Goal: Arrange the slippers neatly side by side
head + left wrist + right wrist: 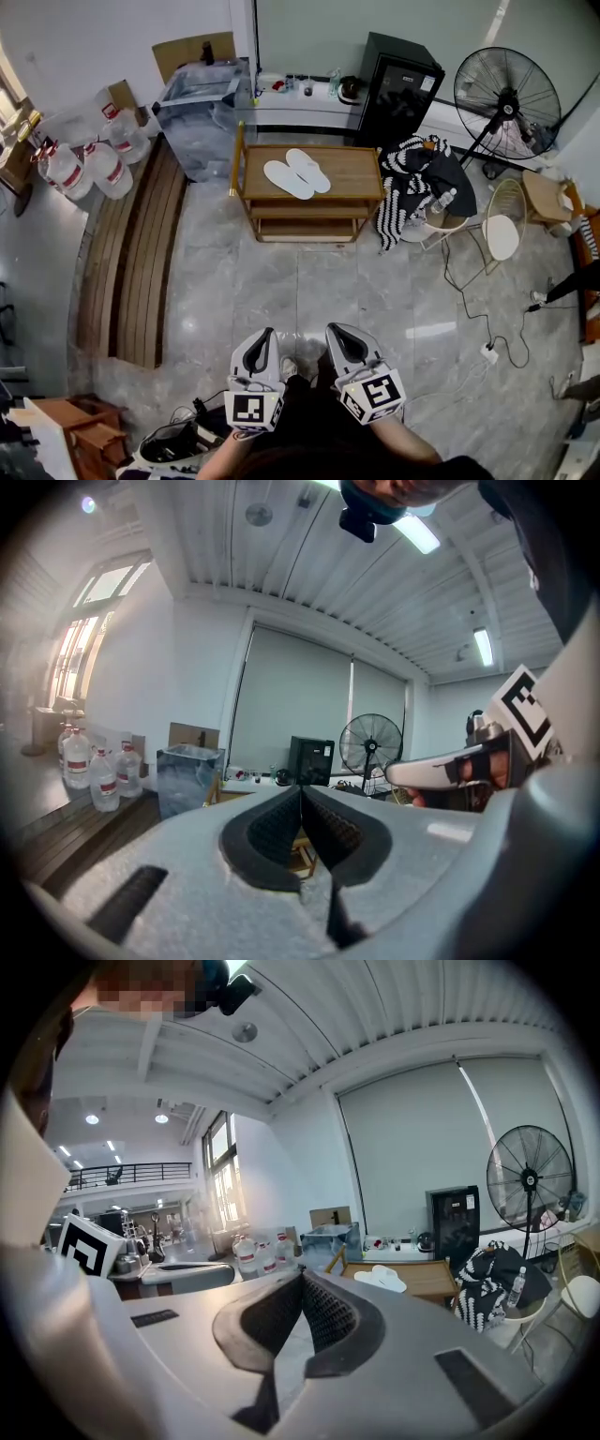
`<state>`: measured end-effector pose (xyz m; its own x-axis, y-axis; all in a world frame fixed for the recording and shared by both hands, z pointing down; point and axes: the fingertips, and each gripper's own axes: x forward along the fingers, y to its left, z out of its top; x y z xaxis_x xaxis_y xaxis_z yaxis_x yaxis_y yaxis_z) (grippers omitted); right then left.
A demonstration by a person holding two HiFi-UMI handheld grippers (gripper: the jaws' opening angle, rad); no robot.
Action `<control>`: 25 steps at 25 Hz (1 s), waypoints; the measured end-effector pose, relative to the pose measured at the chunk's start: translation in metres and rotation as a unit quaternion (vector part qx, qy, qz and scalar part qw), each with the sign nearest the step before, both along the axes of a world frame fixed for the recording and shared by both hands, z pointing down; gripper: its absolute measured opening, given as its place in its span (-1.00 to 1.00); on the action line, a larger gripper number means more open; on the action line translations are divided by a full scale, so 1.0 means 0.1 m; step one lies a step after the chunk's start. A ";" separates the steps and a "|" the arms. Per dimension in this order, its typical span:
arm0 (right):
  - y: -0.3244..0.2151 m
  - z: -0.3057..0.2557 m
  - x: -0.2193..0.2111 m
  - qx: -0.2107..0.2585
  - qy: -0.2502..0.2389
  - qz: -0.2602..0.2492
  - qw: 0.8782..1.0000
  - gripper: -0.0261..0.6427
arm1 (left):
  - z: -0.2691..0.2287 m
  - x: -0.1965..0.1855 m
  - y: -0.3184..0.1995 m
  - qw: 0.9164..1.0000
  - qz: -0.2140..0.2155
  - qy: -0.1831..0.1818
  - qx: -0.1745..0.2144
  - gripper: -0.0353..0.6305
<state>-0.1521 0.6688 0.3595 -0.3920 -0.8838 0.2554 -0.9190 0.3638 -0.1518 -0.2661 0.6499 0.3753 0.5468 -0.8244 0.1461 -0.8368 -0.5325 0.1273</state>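
Observation:
Two white slippers (297,173) lie close together, side by side and at a slant, on top of a low wooden table (352,169) far ahead of me. In the right gripper view the slippers (382,1280) show small on that table (427,1280). My left gripper (266,336) and right gripper (336,330) hang low at the near edge of the head view, well short of the table. The left gripper (301,789) has its jaws closed tip to tip with nothing between them. The right gripper (302,1277) is likewise shut and empty.
Water bottles (103,159) and a run of wooden planks (141,253) line the left side. A clear bin (202,112), a black cabinet (398,89) and a standing fan (506,89) sit behind the table. A chair with striped cloth (417,183) and floor cables (469,319) are at the right.

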 end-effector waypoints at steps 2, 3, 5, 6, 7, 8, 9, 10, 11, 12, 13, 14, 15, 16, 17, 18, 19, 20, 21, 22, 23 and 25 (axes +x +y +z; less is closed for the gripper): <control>-0.05 0.00 -0.04 0.000 0.000 -0.001 1.000 -0.89 | 0.02 -0.01 -0.04 1.000 0.002 0.002 -0.003 -0.84; -0.08 0.01 -0.06 0.001 0.000 -0.002 1.000 -0.89 | 0.02 0.00 -0.07 1.000 0.003 0.003 -0.005 -0.84; -0.17 0.02 -0.06 0.005 -0.004 -0.004 1.000 -0.89 | 0.03 0.02 -0.16 1.000 0.004 0.005 -0.007 -0.84; -0.24 0.03 -0.04 0.007 -0.007 -0.005 1.000 -0.89 | 0.04 0.04 -0.21 1.000 0.002 0.004 -0.007 -0.84; -0.31 0.04 -0.01 0.009 -0.010 -0.007 1.000 -0.89 | 0.05 0.06 -0.28 1.000 0.000 0.002 -0.006 -0.84; -0.40 0.05 0.02 0.010 -0.012 -0.008 1.000 -0.89 | 0.06 0.08 -0.36 1.000 -0.003 0.001 -0.006 -0.84; -0.49 0.07 0.05 0.010 -0.013 -0.010 1.000 -0.89 | 0.08 0.11 -0.44 1.000 -0.005 0.000 -0.006 -0.84; -0.59 0.09 0.09 0.011 -0.012 -0.013 1.000 -0.89 | 0.09 0.13 -0.53 1.000 -0.008 -0.001 -0.007 -0.84; -0.70 0.10 0.12 0.010 -0.011 -0.016 1.000 -0.89 | 0.10 0.16 -0.62 1.000 -0.012 -0.002 -0.009 -0.84; -0.81 0.11 0.15 0.009 -0.011 -0.020 1.000 -0.89 | 0.12 0.19 -0.72 1.000 -0.015 -0.003 -0.010 -0.84; -0.92 0.12 0.18 0.008 -0.010 -0.023 1.000 -0.89 | 0.13 0.23 -0.82 1.000 -0.019 -0.004 -0.010 -0.84; -1.05 0.13 0.22 0.008 -0.011 -0.027 1.000 -0.89 | 0.13 0.26 -0.94 1.000 -0.021 -0.005 -0.010 -0.84; -1.18 0.14 0.25 0.009 -0.012 -0.030 0.999 -0.89 | 0.14 0.29 -1.06 1.000 -0.023 -0.006 -0.010 -0.84; -1.32 0.14 0.29 0.008 -0.013 -0.034 0.999 -0.89 | 0.15 0.33 -1.18 1.000 -0.024 -0.009 -0.011 -0.84; -1.45 0.14 0.32 0.007 -0.014 -0.037 0.999 -0.89 | 0.17 0.37 -1.29 1.000 -0.024 -0.013 -0.015 -0.84; -1.58 0.15 0.37 0.005 -0.014 -0.041 0.999 -0.89 | 0.19 0.41 -1.41 0.999 -0.025 -0.018 -0.020 -0.84; -1.70 0.15 0.42 0.004 -0.014 -0.044 0.999 -0.89 | 0.18 0.46 -1.53 0.999 -0.028 -0.023 -0.023 -0.84; -1.84 0.16 0.47 0.002 -0.013 -0.048 0.999 -0.89 | 0.17 0.51 -1.65 0.999 -0.031 -0.026 -0.025 -0.84; -1.97 0.16 0.52 0.002 -0.012 -0.051 0.999 -0.89 | 0.17 0.57 -1.77 0.999 -0.031 -0.028 -0.025 -0.84; -2.10 0.15 0.58 0.001 -0.010 -0.054 0.999 -0.89 | 0.18 0.64 -1.87 0.999 -0.029 -0.030 -0.024 -0.84; -2.24 0.15 0.64 0.001 -0.009 -0.057 0.998 -0.89 | 0.18 0.70 -1.98 0.999 -0.029 -0.032 -0.024 -0.84; -2.47 0.14 0.78 0.000 -0.007 -0.064 0.998 -0.89 | 0.18 0.85 -2.19 0.998 -0.035 -0.034 -0.028 -0.84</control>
<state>-0.0746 0.4217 0.3735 -0.5054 -0.8261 0.2493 -0.8627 0.4781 -0.1648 -0.1812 0.4307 0.3929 0.4756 -0.8498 0.2273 -0.8794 -0.4663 0.0966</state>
